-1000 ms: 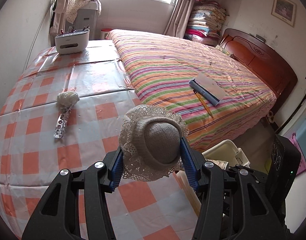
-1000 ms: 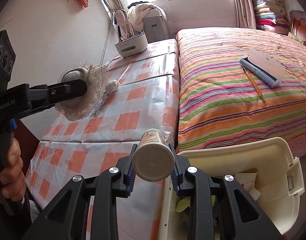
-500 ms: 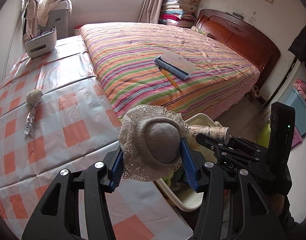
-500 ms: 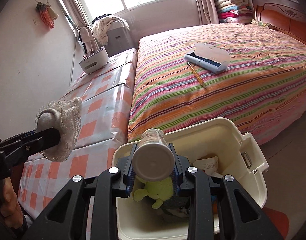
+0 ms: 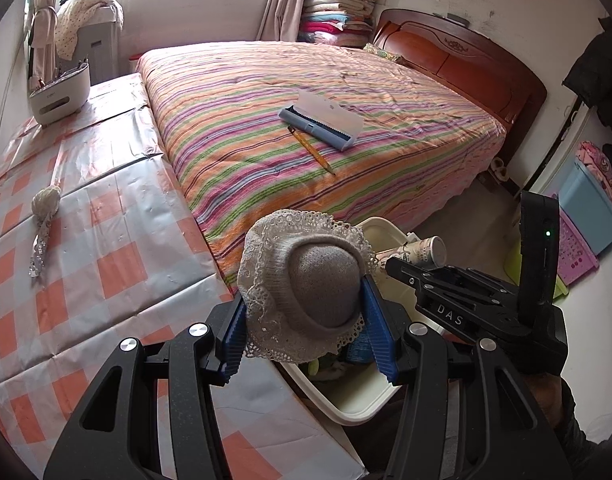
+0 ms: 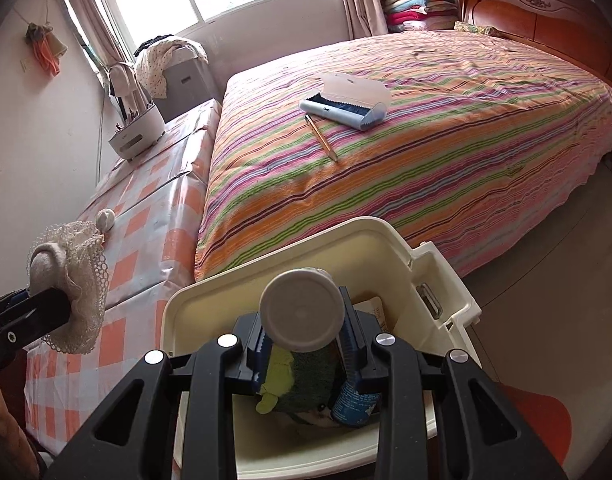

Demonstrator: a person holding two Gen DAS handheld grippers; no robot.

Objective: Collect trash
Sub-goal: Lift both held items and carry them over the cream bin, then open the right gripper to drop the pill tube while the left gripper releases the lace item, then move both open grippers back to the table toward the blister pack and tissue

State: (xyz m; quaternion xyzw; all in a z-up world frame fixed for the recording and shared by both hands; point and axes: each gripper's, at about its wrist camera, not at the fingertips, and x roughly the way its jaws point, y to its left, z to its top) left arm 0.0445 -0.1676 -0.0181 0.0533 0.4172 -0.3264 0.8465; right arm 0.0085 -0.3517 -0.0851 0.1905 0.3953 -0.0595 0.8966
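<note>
Landmark: cream bin [image 6: 390, 248], sitting on floor betw. checked table [image 5: 105, 240] & striped bed [image 5: 306, 128].
Left gripper [image 5: 306, 320]: clenching a lace-trimmed hat [image 5: 306, 284] betw. blue pads; hat is hanging over the bin's table-side rim, right at table edge.
Right gripper [image 6: 301, 340]: gripping a paper cup [image 6: 301, 312] lengthwise, white base facing cam; cup is hovering above the bin's open top, not touching contents.
Same cup, left cam: [image 5: 418, 252] poking out over bin, just beside hat brim.
Bin contents: green plush toy [image 6: 293, 376], blue tube [image 6: 354, 396], paper scrap [image 6: 376, 308] lying inside under the cup.
Table, away from bin: balled sock [image 5: 46, 200] w/ a foil wrapper [image 5: 39, 248] touching it; white organizer [image 5: 59, 94] at far end.
Bed, beyond bin: blue pencil case [image 5: 322, 120] lying open, pencil [image 5: 312, 150] just beside it.
Hand: person's right hand mostly hidden behind gripper body; can't tell grip detail.
</note>
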